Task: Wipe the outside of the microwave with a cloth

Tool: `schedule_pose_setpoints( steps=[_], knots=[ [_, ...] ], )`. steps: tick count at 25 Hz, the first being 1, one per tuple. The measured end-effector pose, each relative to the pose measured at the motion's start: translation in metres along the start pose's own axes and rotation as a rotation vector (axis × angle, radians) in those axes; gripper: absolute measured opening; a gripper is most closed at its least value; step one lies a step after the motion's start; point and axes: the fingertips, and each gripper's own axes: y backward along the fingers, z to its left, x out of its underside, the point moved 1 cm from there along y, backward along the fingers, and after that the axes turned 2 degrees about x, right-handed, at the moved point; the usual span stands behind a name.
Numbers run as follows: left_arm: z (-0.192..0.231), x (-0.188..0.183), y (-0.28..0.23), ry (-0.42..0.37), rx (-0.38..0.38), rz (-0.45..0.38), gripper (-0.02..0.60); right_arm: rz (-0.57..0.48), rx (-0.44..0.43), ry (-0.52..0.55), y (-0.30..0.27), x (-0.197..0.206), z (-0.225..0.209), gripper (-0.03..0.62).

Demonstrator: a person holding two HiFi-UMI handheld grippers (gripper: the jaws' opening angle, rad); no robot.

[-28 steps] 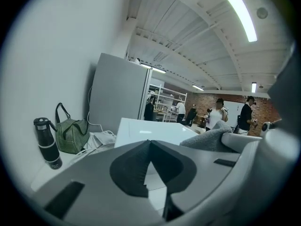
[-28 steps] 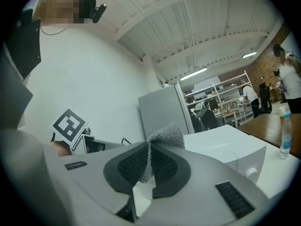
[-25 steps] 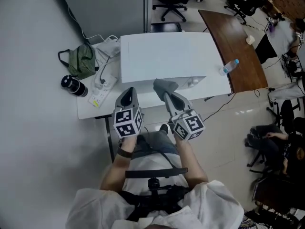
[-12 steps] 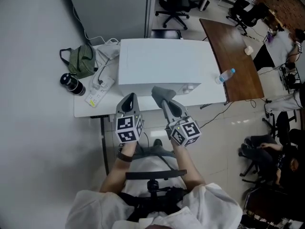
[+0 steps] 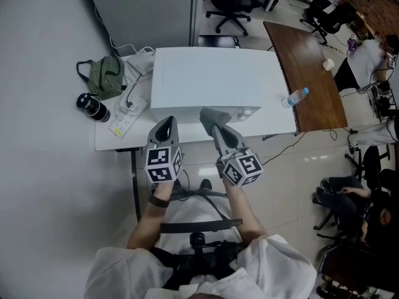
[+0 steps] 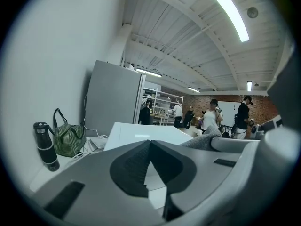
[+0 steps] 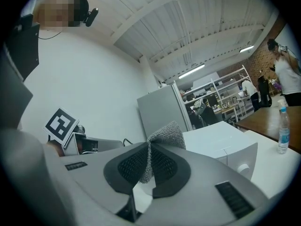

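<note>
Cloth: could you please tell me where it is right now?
In the head view, the cloth is pinched in the right gripper, by the front edge of the microwave and to the right of the left gripper.

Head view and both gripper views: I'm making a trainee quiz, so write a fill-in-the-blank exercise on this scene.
The right tool is shut on a grey ____.
The left tool is shut and holds ____.
The microwave stands on a ____ table.
In the head view, the green bag lies to the microwave's ____.
Missing: cloth, nothing, white, left.
</note>
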Motion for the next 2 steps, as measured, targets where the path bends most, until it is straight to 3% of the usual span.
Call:
schedule_pose_setpoints(
  steps=[2],
  knots=[
    [0.0028,-0.0011,-0.0008,-0.009,-0.006,0.004,0.031,-0.006,-0.015,-0.009,-0.0063,0.0,0.0008,0.04]
  ],
)
